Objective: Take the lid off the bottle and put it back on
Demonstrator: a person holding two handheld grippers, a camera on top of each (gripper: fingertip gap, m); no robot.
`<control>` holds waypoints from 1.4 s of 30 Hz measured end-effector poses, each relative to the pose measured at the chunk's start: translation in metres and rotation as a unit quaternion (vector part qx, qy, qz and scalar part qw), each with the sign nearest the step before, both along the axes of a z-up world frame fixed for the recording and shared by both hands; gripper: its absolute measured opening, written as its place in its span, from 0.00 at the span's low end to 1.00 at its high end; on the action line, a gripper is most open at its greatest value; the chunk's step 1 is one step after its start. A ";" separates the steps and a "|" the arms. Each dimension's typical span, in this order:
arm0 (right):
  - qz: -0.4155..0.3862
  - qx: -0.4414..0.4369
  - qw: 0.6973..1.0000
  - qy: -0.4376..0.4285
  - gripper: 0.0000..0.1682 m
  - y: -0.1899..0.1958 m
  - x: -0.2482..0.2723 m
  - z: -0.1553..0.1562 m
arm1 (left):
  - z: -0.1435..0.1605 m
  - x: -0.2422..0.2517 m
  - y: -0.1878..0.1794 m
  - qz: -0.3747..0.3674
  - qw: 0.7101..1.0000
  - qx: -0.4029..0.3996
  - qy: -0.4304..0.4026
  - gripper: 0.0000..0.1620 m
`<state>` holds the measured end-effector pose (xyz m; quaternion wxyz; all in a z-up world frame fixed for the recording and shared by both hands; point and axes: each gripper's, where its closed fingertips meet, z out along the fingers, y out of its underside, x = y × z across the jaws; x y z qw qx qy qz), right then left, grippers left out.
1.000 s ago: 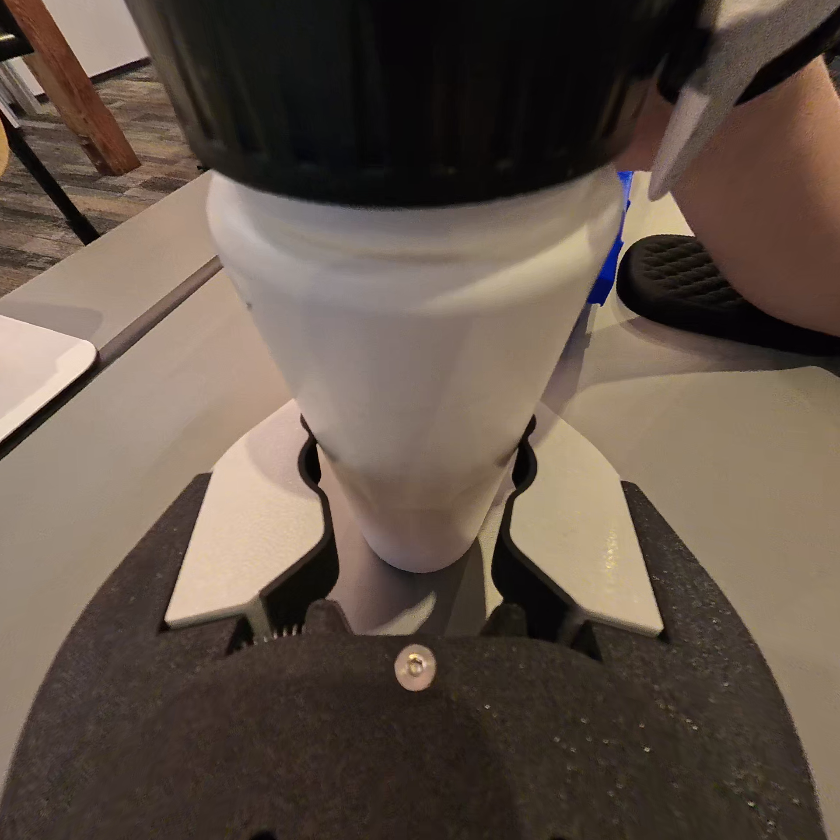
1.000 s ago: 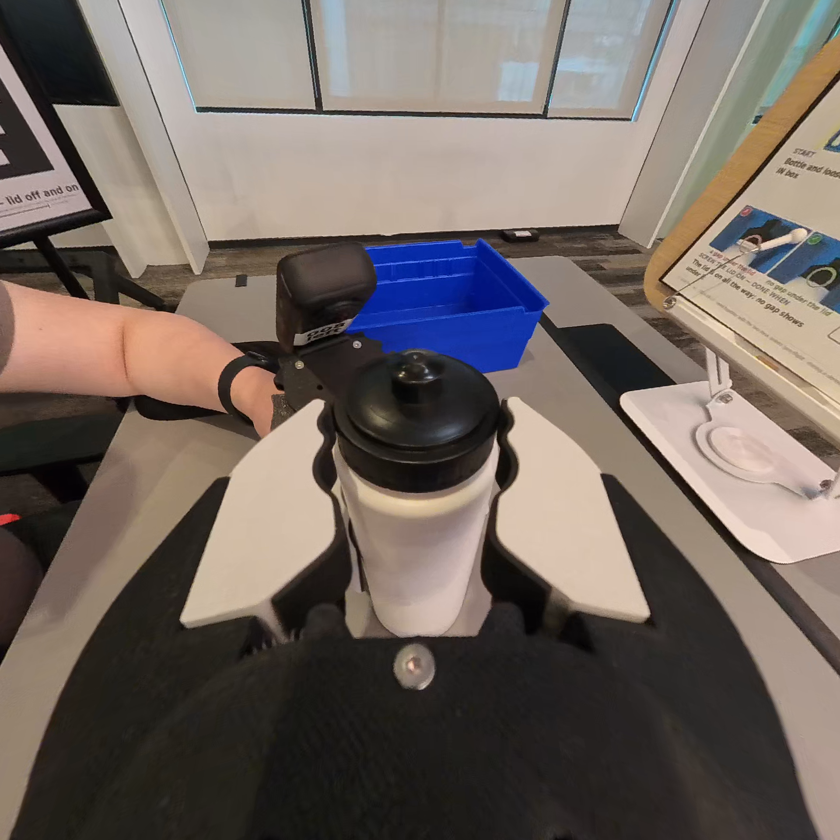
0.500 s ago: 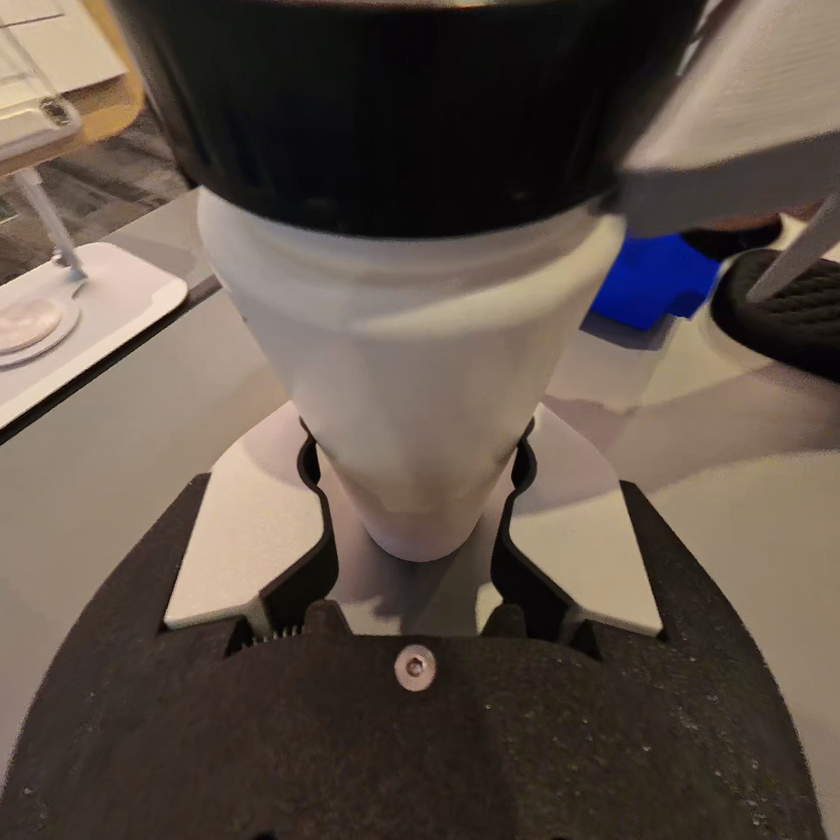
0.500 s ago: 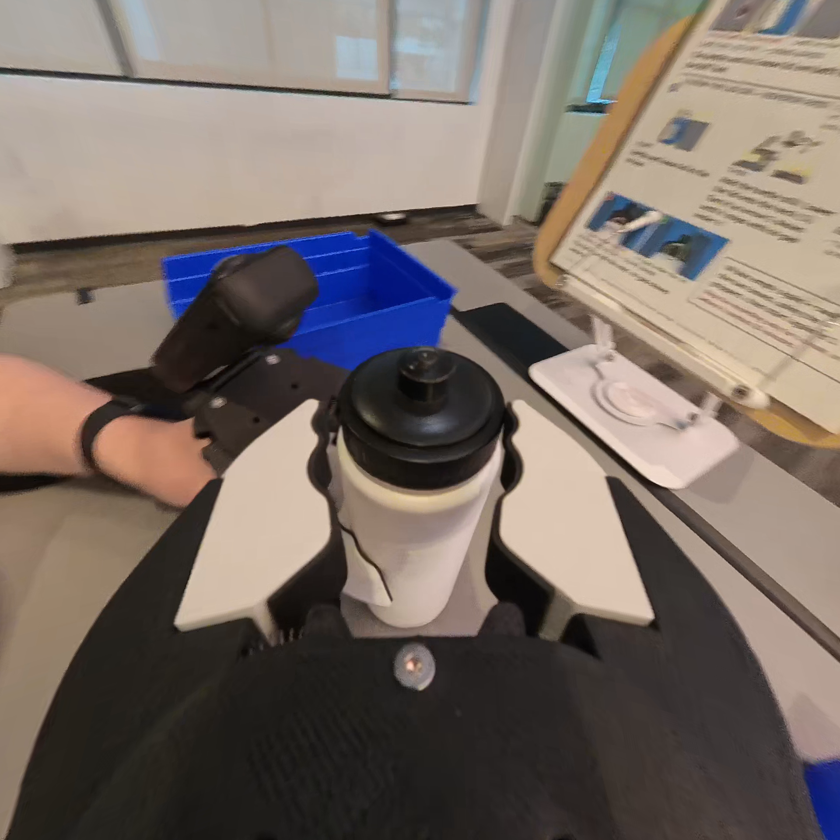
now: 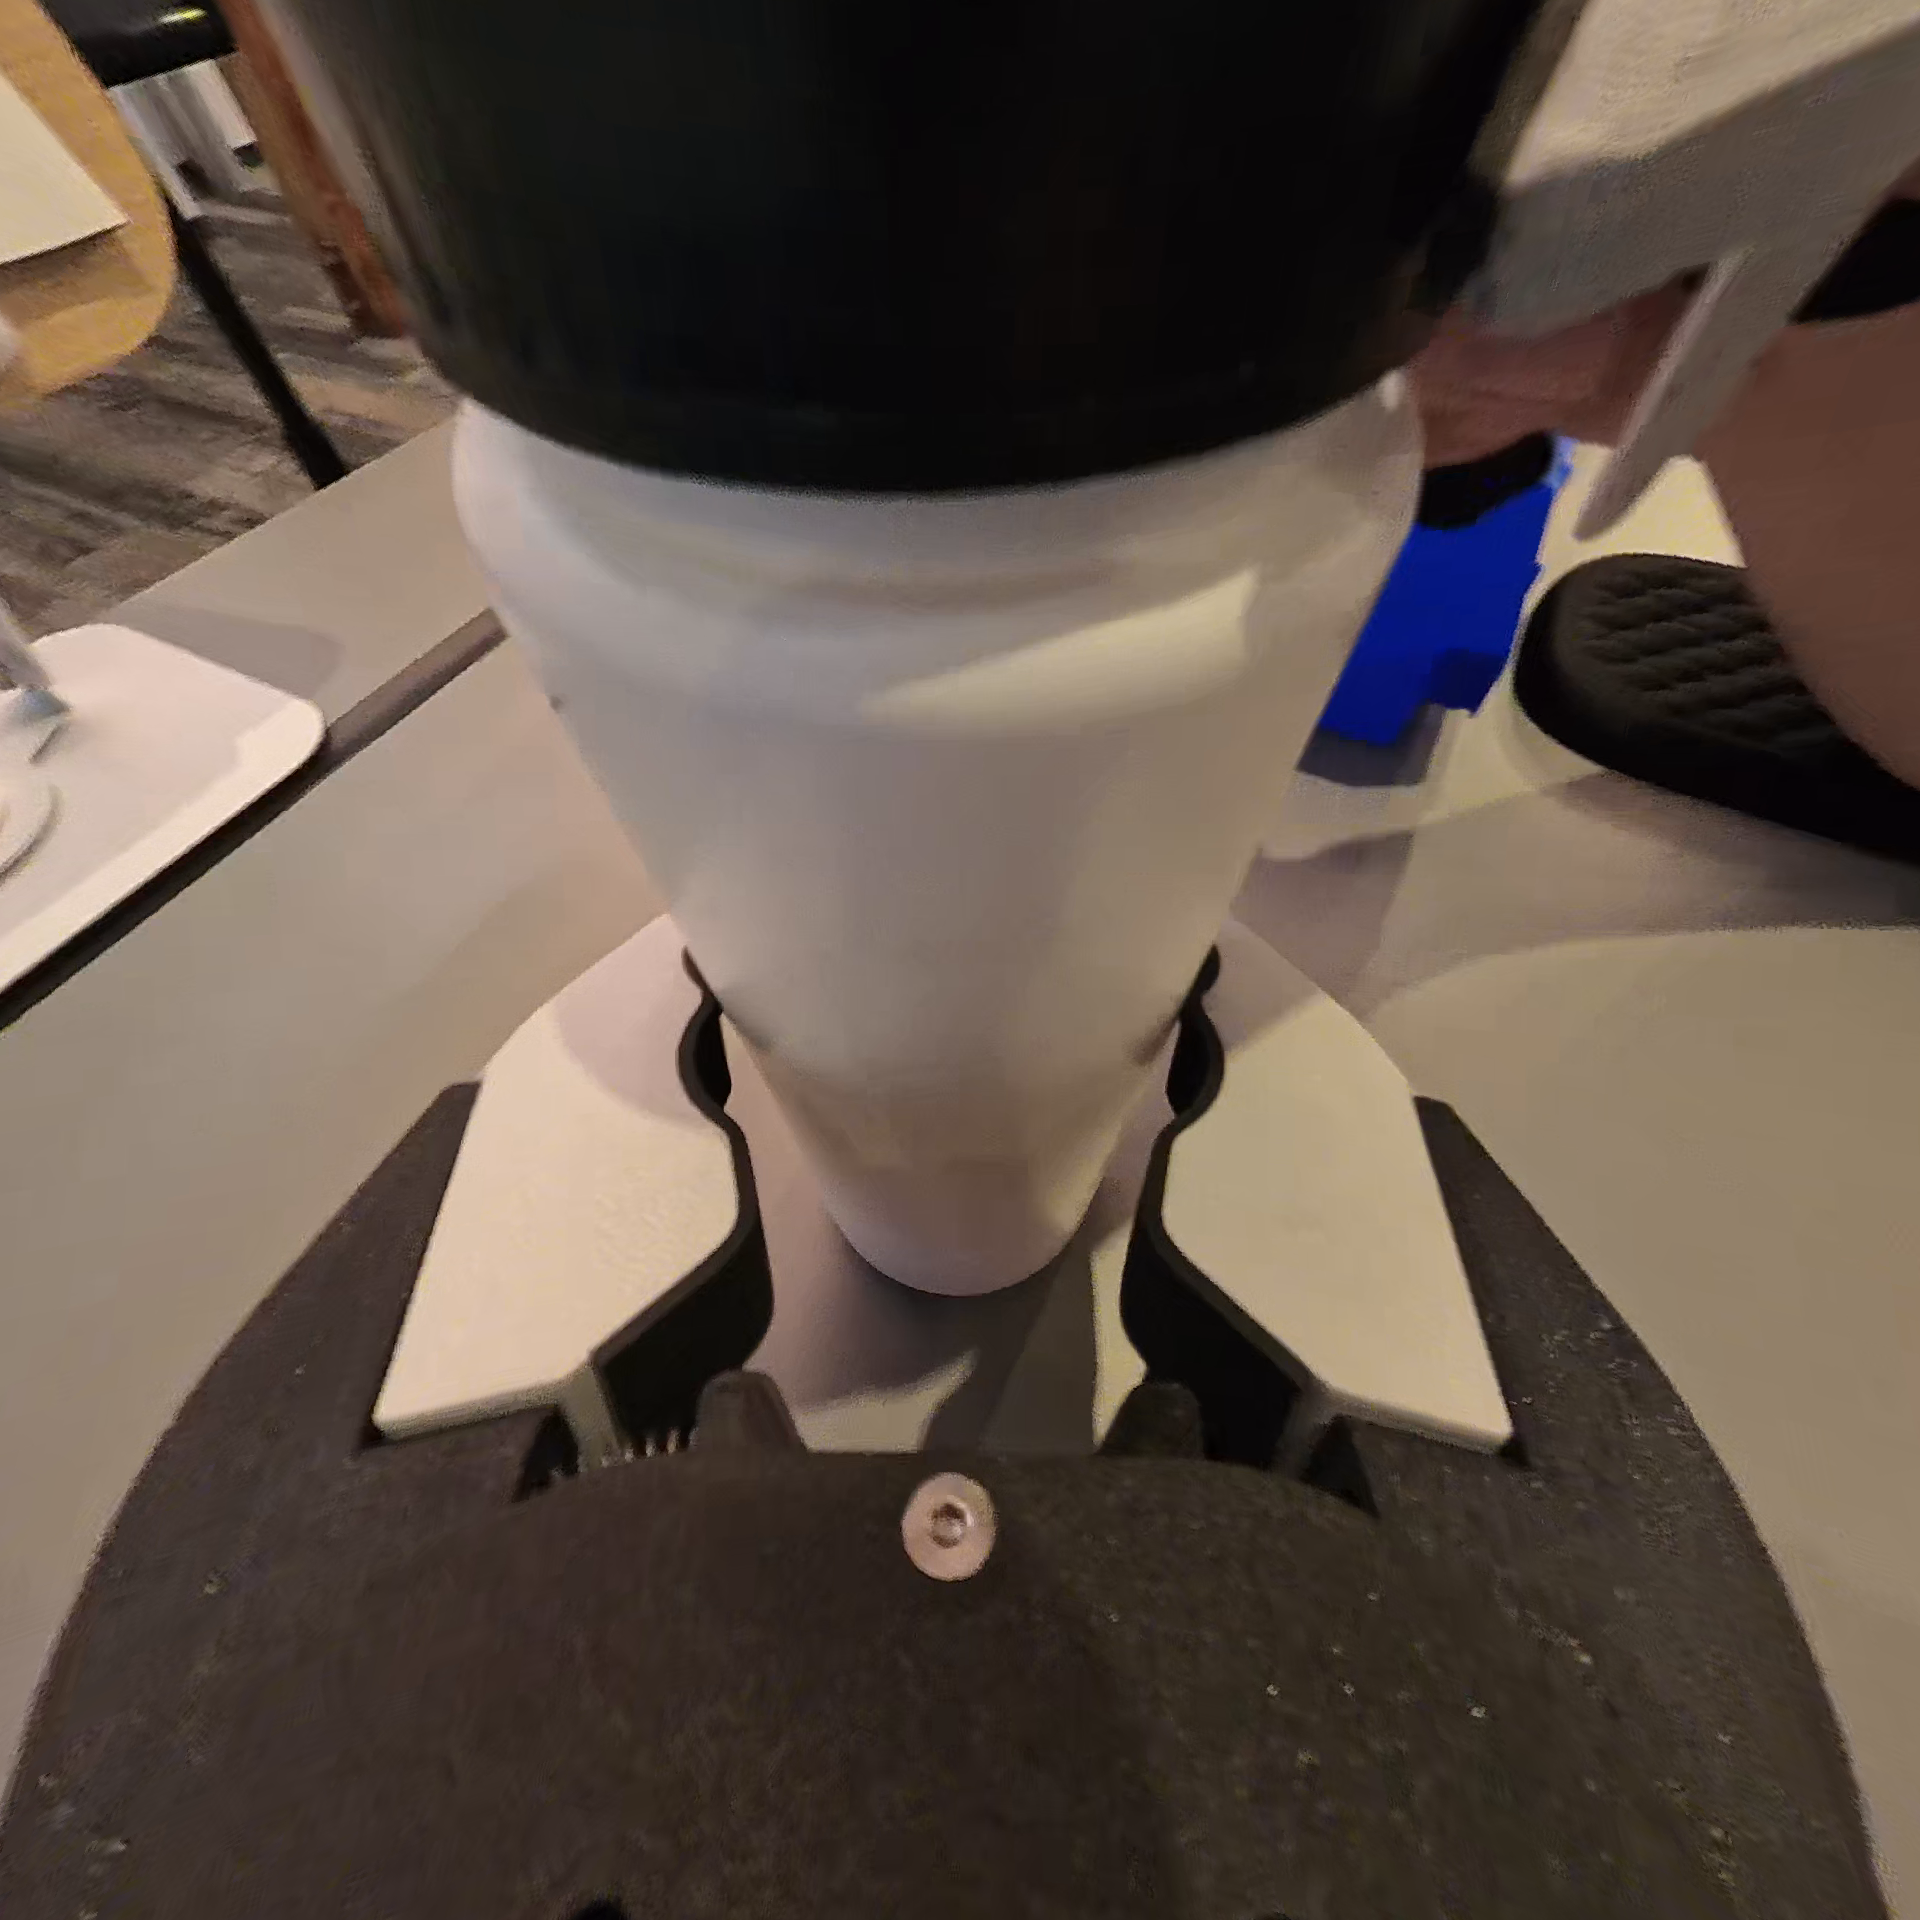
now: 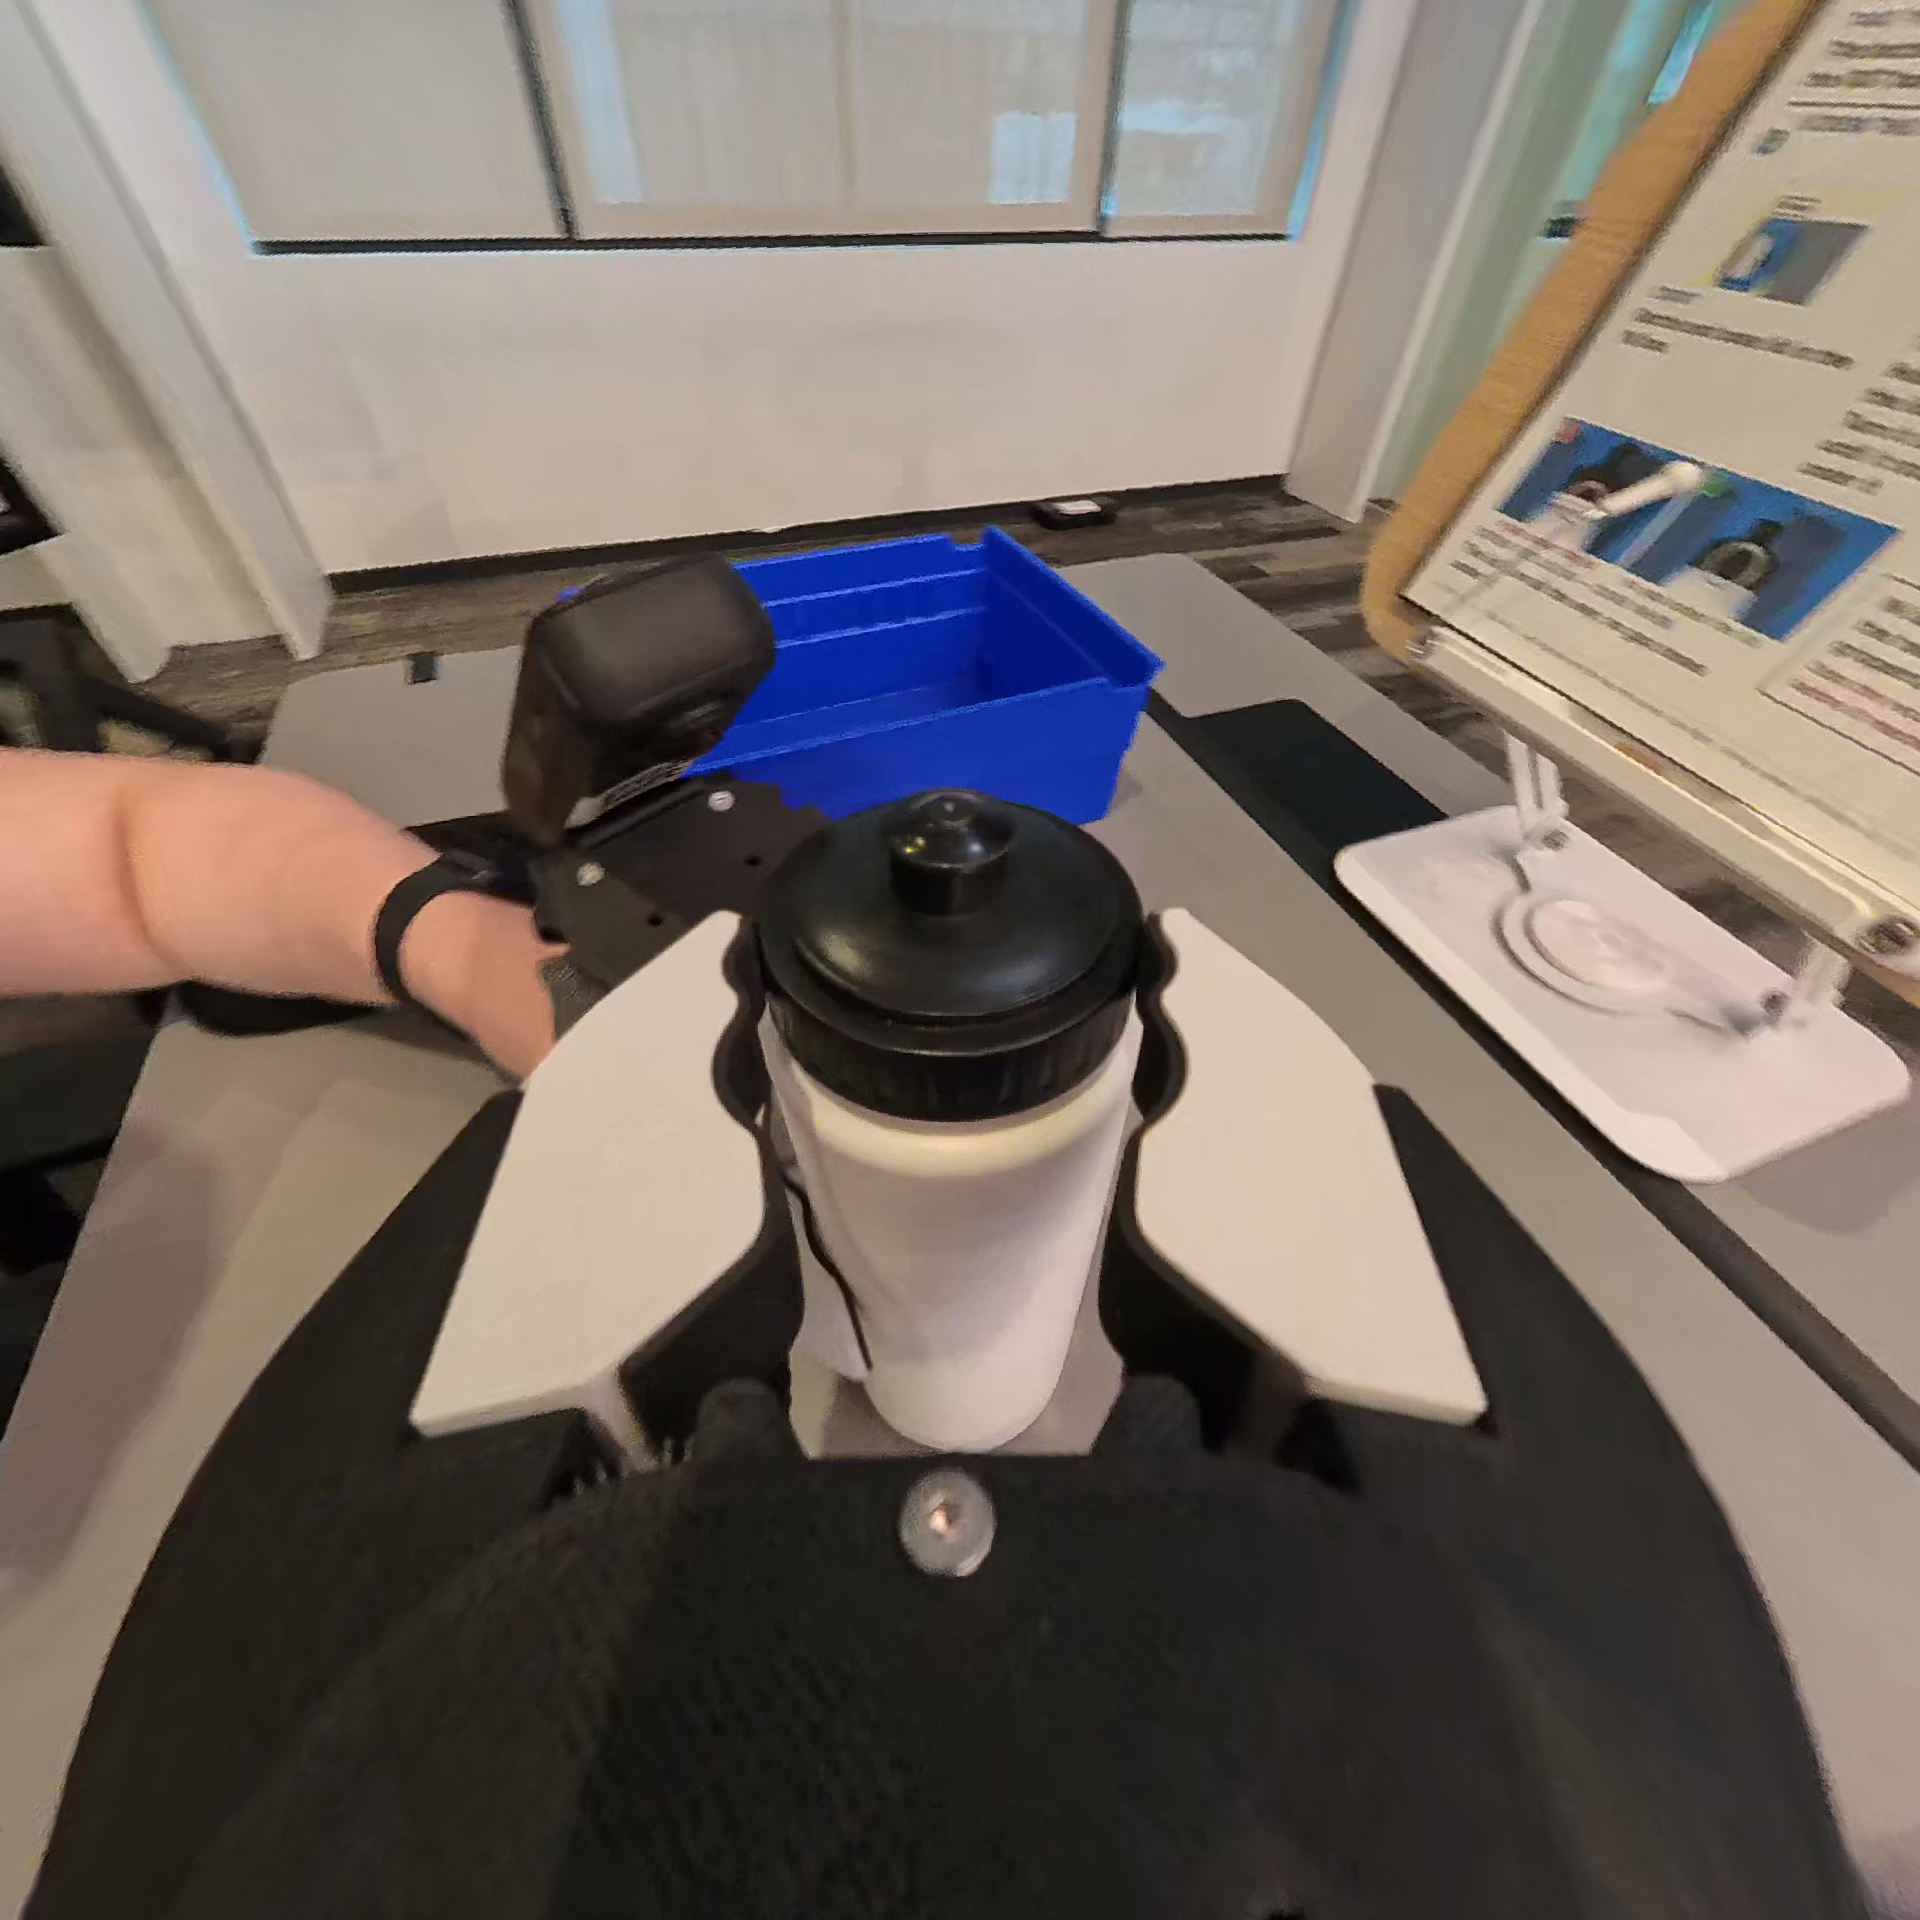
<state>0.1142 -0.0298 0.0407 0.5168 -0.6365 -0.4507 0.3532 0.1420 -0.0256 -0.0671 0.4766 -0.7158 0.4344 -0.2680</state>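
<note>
Both claws are closed on one white bottle (image 6: 940, 1236), which stands upright on the grey table (image 5: 1558, 1143). In its own view, the left claw (image 5: 948, 1081) pinches the lower body between its fingers, and the bottle rises from that grip up towards the camera. The right claw (image 6: 945, 1013) sits higher, its jaws shut on the ribbed rim of the black lid (image 6: 945, 966), which is on the neck with no gap showing.

My guess is a light, squeezable plastic body that would dent and twist under a hard pinch, so low down, where it is held, looks best. The stiff, ribbed lid should take torque at its rim, not at the small spout.

Behind the bottle sits a blue bin (image 6: 935, 675); to the right, a board on a white stand (image 6: 1621, 997).
</note>
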 end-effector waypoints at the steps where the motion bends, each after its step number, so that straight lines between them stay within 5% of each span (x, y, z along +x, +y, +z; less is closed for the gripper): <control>1: -0.028 -0.001 1.000 0.002 0.42 0.003 -0.001 0.000 | 0.000 -0.002 0.003 0.015 1.000 0.000 0.001 0.52; 7: -0.119 0.029 0.992 0.003 0.42 0.006 -0.005 0.001 | 0.000 -0.009 0.007 0.049 0.999 -0.002 0.008 0.52; 13: 0.044 0.010 0.999 0.001 0.47 -0.008 0.007 0.009 | 0.000 0.000 -0.001 -0.021 1.000 -0.002 -0.001 0.52; 21: 0.087 0.010 0.996 -0.011 0.42 -0.011 0.007 0.000 | 0.000 0.006 -0.011 -0.057 0.998 -0.003 0.001 0.52; 33: -0.142 0.018 0.990 0.007 0.42 0.005 -0.005 0.000 | -0.002 -0.012 0.006 0.061 0.998 -0.012 0.028 0.52; 42: 0.072 -0.016 0.996 0.043 0.45 -0.010 0.013 0.019 | -0.002 0.000 -0.007 -0.039 0.999 -0.016 0.016 0.52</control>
